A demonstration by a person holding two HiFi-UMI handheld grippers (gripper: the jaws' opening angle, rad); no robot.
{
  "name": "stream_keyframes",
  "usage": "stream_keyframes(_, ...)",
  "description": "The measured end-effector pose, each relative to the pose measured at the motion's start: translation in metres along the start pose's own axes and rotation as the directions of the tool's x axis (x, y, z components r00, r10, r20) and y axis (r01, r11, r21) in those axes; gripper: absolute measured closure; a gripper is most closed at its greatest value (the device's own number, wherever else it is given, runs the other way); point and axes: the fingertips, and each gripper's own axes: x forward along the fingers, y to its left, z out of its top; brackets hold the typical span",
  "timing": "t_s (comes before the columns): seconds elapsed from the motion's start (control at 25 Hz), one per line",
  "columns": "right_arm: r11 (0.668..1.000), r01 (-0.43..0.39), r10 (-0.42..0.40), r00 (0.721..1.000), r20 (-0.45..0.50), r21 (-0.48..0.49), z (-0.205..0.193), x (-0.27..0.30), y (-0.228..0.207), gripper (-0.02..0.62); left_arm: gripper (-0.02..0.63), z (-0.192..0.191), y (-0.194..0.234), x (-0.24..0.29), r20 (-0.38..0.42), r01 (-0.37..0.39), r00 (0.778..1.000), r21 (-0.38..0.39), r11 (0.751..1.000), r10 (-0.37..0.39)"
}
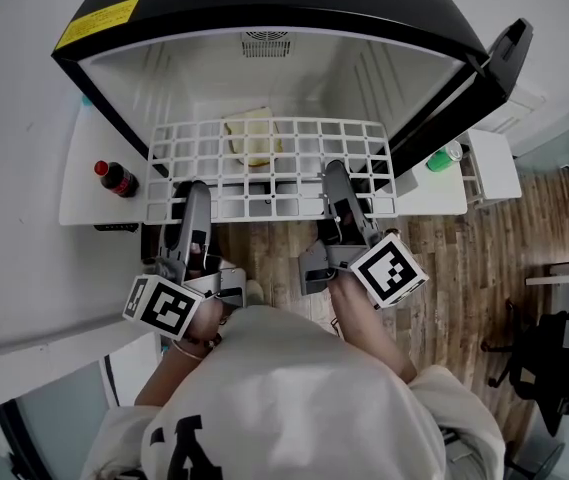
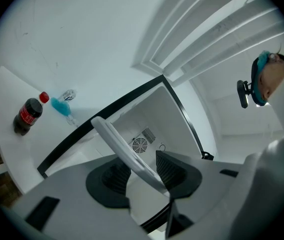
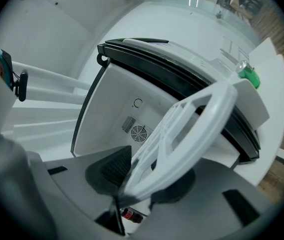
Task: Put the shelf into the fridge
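A white grid shelf (image 1: pixel 274 158) is held level in front of the open fridge (image 1: pixel 284 8), with its far edge at the opening. My left gripper (image 1: pixel 192 200) is shut on the shelf's near edge at the left. My right gripper (image 1: pixel 336 183) is shut on the same edge at the right. In the left gripper view the shelf's rim (image 2: pixel 124 151) runs slantwise between the pads of the left gripper (image 2: pixel 139 176). In the right gripper view the shelf (image 3: pixel 186 134) is clamped in the right gripper (image 3: pixel 142 179). The fridge's white inside (image 3: pixel 127 104) with a round fan vent (image 2: pixel 140 145) lies straight ahead.
A cola bottle (image 1: pixel 116 178) stands on the white surface (image 1: pixel 89 203) left of the fridge, with a blue thing (image 2: pixel 62 106) beside it. A green can (image 1: pixel 444 158) sits on the white ledge at the right. Through the grid a pale yellow object (image 1: pixel 252 133) shows. An office chair (image 1: pixel 544 358) stands on the wooden floor at the right.
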Motion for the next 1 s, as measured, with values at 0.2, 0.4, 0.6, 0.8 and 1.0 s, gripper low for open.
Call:
stream_keyframes(0.2,1.0,-0.003,0.003,1.0,0.015,-0.009,0.002,0.004,0.001,0.456,0.462,0.001,0.002,0.003,-0.016,0.007,1.0,0.003,1.0,-0.007)
stream_keyframes(0.4,1.0,0.021,-0.021,1.0,0.022,-0.002,0.002,0.005,-0.002,0.456,0.457,0.001,0.002,0.006,-0.024,0.01,1.0,0.008,1.0,-0.01)
stream_keyframes(0.6,1.0,0.021,-0.02,0.999,0.032,-0.01,0.005,0.008,0.0,0.456,0.445,0.003,0.001,0.009,-0.033,0.019,0.999,0.044,0.999,-0.017)
stream_keyframes(0.8,1.0,0.027,-0.027,0.999,0.033,-0.005,0.005,0.01,0.001,0.456,0.443,0.003,0.001,0.01,-0.048,0.006,0.999,0.026,1.0,-0.004)
stream_keyframes(1.0,1.0,0.022,-0.022,0.999,0.037,-0.007,0.007,0.011,0.0,0.456,0.443,0.003,0.001,0.012,-0.058,0.0,0.998,0.024,1.0,0.002)
